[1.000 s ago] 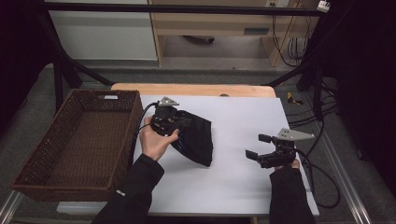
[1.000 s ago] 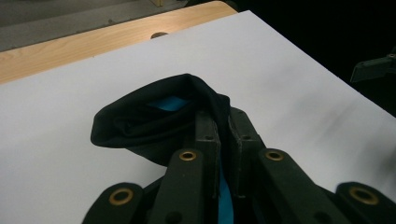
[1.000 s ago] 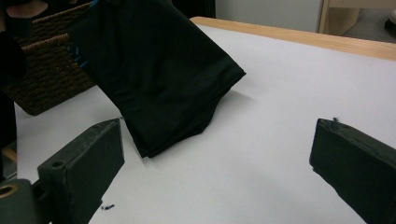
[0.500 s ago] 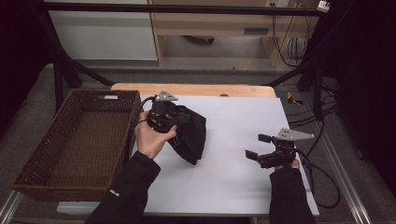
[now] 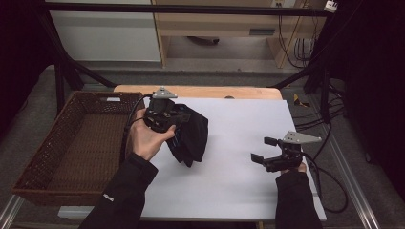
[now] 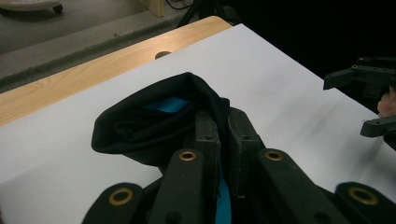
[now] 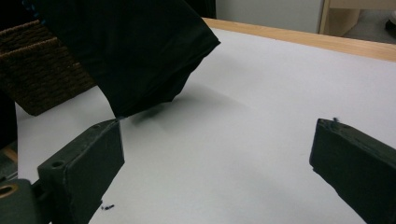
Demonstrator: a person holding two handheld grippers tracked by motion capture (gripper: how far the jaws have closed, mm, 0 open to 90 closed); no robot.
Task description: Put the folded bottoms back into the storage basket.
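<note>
1. One dark folded cloth [image 5: 191,136] is your whole load: it hangs from your left gripper [image 5: 165,119] beside the wicker basket [image 5: 71,143], and whether its lowest corner touches the white table sheet [image 5: 239,176] I cannot tell.
2. Your left gripper's jaws are pinched tight on a bunched fold of the cloth [image 6: 154,126], where a strip of blue lining shows.
3. Expect it to handle as light, soft and limp. It sags and swings, so it probably drapes wherever it is unsupported.
4. Grip a gathered, multi-layer edge, as you do now; a single layer could slide free.
5. Your right gripper [image 5: 267,152] rests well apart on the sheet, jaws spread wide and empty, free to pinch the dangling corner.
</note>
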